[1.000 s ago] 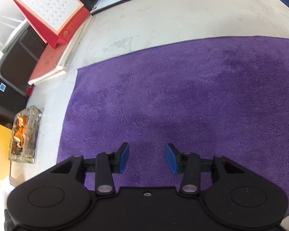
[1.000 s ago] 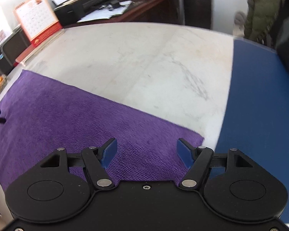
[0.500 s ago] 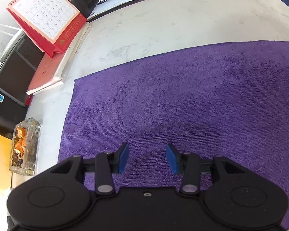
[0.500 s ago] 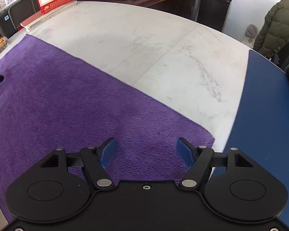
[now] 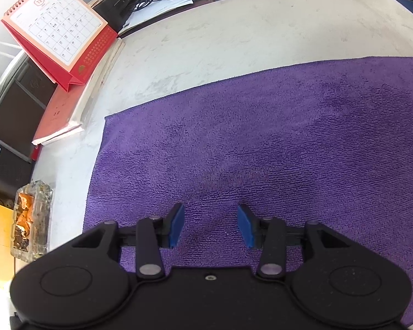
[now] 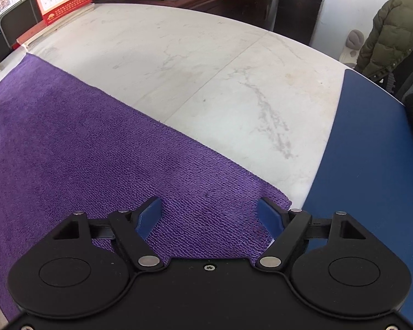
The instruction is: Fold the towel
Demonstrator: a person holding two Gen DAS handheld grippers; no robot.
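A purple towel [image 5: 275,143] lies spread flat on a pale marble surface [image 6: 206,68], taking up its near side. The left gripper [image 5: 210,227] hangs over the towel's left part, a little in from the left edge; its jaws stand partly spread with only flat cloth below them and nothing pinched. The right gripper [image 6: 209,217] hangs over the towel's far right corner, just beside a blue mat [image 6: 371,178] that covers the right end of the surface. Its jaws have just been opening and stand wide apart, cloth beneath them but nothing gripped. At the far left corner of the surface a red desk calendar [image 5: 60,30] stands on a red book [image 5: 68,104]. A glass dish [image 5: 31,220] sits at the left edge, near the towel's left side. A green padded coat [image 6: 391,30] hangs beyond the right end.
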